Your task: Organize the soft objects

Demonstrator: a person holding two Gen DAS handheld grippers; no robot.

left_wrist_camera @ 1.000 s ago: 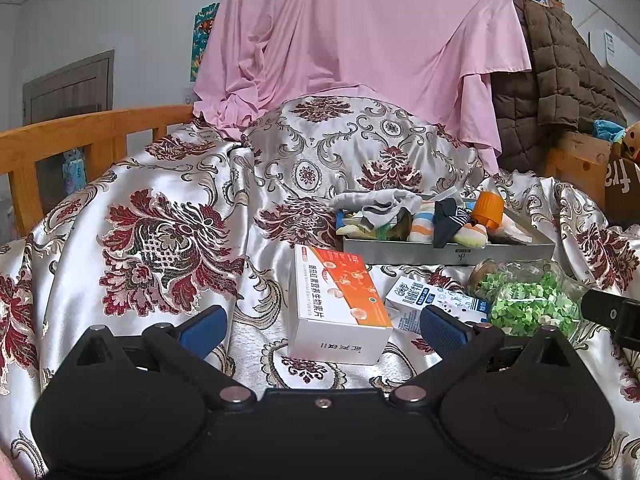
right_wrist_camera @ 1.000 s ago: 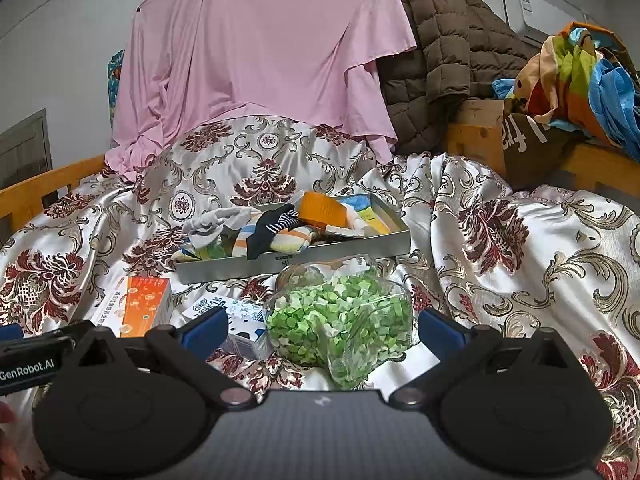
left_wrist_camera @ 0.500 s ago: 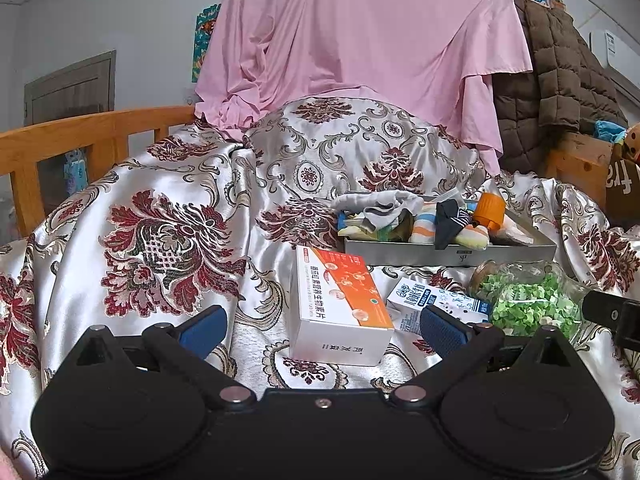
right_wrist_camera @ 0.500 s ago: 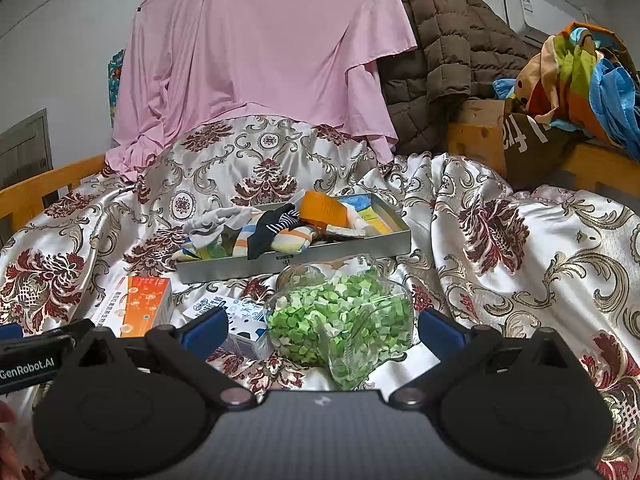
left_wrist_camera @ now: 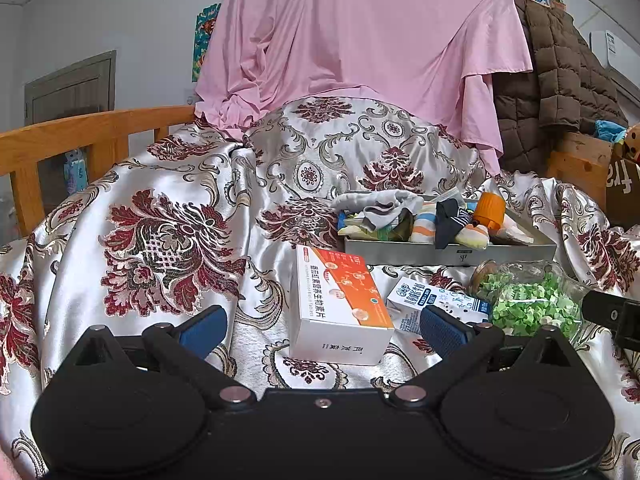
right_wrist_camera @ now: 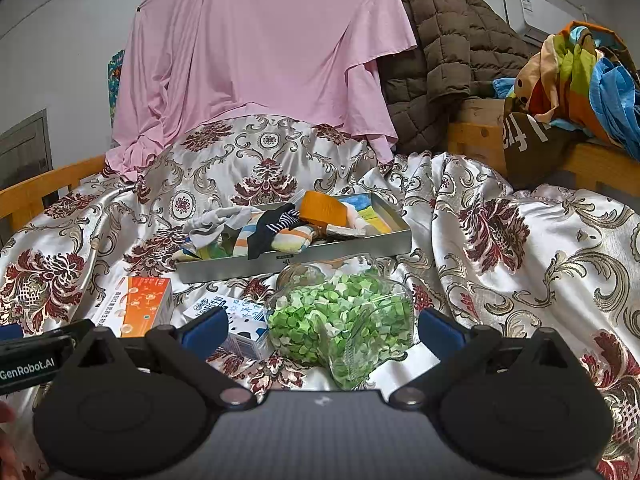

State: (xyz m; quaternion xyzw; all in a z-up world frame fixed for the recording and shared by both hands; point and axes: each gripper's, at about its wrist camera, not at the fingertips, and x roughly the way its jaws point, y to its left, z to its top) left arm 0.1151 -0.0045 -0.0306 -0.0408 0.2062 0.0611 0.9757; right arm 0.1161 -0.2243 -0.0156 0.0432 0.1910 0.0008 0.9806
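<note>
Both claws gape empty above the bed: the left claw (left_wrist_camera: pixel 322 326) faces the orange-and-white cardboard box (left_wrist_camera: pixel 340 308), while the right claw (right_wrist_camera: pixel 322 326) is aimed at the clear bag of green foam bits (right_wrist_camera: pixel 344 316). The socks (right_wrist_camera: pixel 260 232) already lie farther off in the grey metal tray (right_wrist_camera: pixel 296 258).

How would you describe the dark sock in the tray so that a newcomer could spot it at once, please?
On the floral satin bedspread lies a shallow grey tray of small soft things. Near its middle, the dark sock drapes over a pastel-striped roll and the tray's front wall. It is the only near-black piece, with thin white stripes.
</note>
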